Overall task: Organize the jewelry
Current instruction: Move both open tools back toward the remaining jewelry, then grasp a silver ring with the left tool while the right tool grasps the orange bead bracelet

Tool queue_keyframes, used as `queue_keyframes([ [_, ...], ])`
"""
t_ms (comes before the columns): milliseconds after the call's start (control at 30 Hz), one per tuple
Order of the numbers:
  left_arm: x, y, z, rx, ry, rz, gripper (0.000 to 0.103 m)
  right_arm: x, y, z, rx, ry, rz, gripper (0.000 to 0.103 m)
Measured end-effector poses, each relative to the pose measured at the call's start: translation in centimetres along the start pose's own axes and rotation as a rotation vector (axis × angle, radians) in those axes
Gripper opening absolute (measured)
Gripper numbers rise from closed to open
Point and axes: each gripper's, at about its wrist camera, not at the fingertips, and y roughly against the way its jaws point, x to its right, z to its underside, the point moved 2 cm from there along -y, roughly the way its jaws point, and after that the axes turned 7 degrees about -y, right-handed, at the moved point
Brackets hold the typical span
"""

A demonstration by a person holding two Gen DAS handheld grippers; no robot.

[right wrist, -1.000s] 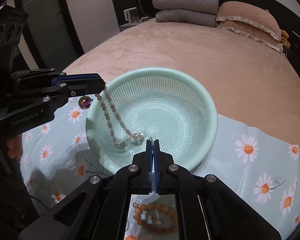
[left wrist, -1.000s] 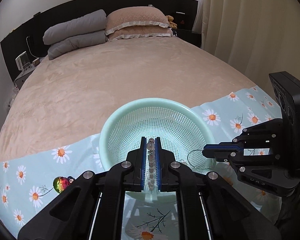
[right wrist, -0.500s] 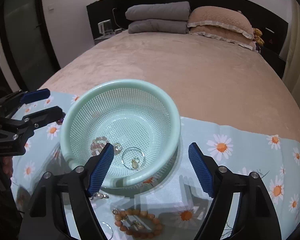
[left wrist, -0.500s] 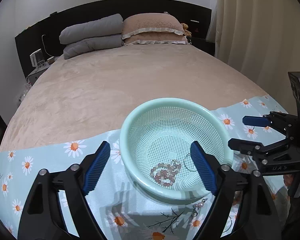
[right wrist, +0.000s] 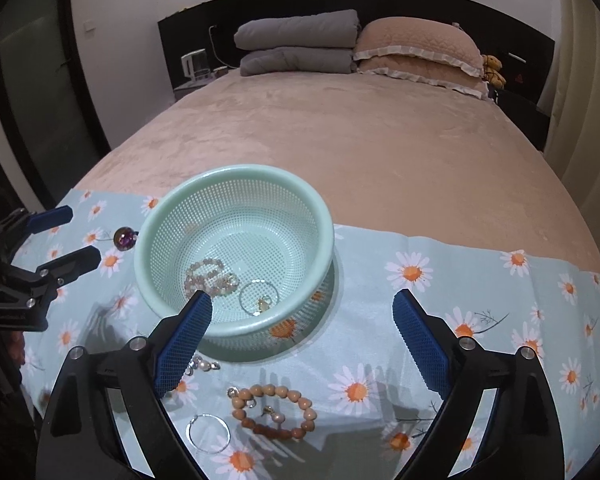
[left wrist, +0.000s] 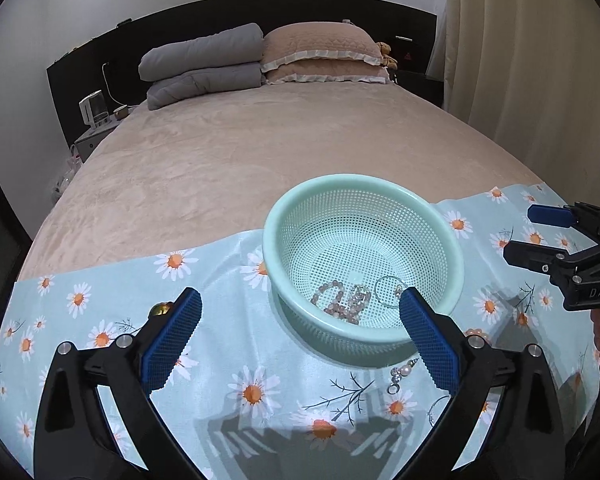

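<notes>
A mint-green mesh basket (left wrist: 288, 216) (right wrist: 323, 216) stands on a daisy-print cloth (left wrist: 220, 344) (right wrist: 459, 280). Inside lie a pale bead necklace (left wrist: 341, 302) (right wrist: 210, 276) and a silver hoop (left wrist: 387, 292) (right wrist: 259, 298). My left gripper (left wrist: 300, 336) (right wrist: 66, 236) is open and empty, in front of the basket. My right gripper (right wrist: 300, 340) (left wrist: 533, 236) is open and empty, near the basket's front right. On the cloth lie a brown bead bracelet (right wrist: 274, 410), a silver hoop earring (right wrist: 208, 434), a pearl earring (left wrist: 401, 374) (right wrist: 204, 366) and an iridescent ball (right wrist: 124, 238) (left wrist: 160, 309).
The cloth covers the near end of a wide beige bed (left wrist: 260, 152). Grey folded blankets (left wrist: 204, 66) and a beige pillow (left wrist: 323, 52) lie at the headboard. A curtain (left wrist: 531, 40) hangs on the right.
My left gripper opened and dropped the bead necklace into the basket, then drew back. My right gripper also opened and pulled back from the basket.
</notes>
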Motion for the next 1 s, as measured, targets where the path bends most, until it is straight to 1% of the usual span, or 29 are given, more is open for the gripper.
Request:
queue_keyframes([
  [233, 1.2, 0.9, 0.9, -0.01, -0.022, 0.013, 0.097, 0.1, 0.8, 1.2, -0.013, 0.006, 0.01, 0.088],
  [300, 1.5, 0.8, 1.4, -0.024, -0.027, 0.0, 0.097, 0.3, 0.9, 1.7, -0.024, -0.001, 0.011, 0.088],
  [367, 2.0, 0.3, 1.9, -0.048, -0.042, -0.012, 0.097, 0.6, 0.8, 2.1, -0.033, -0.002, 0.018, 0.088],
  [567, 3.8, -1.2, 4.0, -0.096, -0.072, 0.023, 0.097, 1.1, 0.4, 3.9, -0.068, -0.001, 0.028, 0.088],
  [700, 5.1, -2.3, 5.2, -0.115, -0.107, 0.031, 0.097, 1.8, -0.5, 5.3, -0.102, -0.008, 0.043, 0.088],
  [1000, 6.6, -5.3, 7.3, -0.181, -0.125, 0.064, 0.097, 2.9, -3.3, 7.6, -0.177, -0.032, 0.057, 0.088],
])
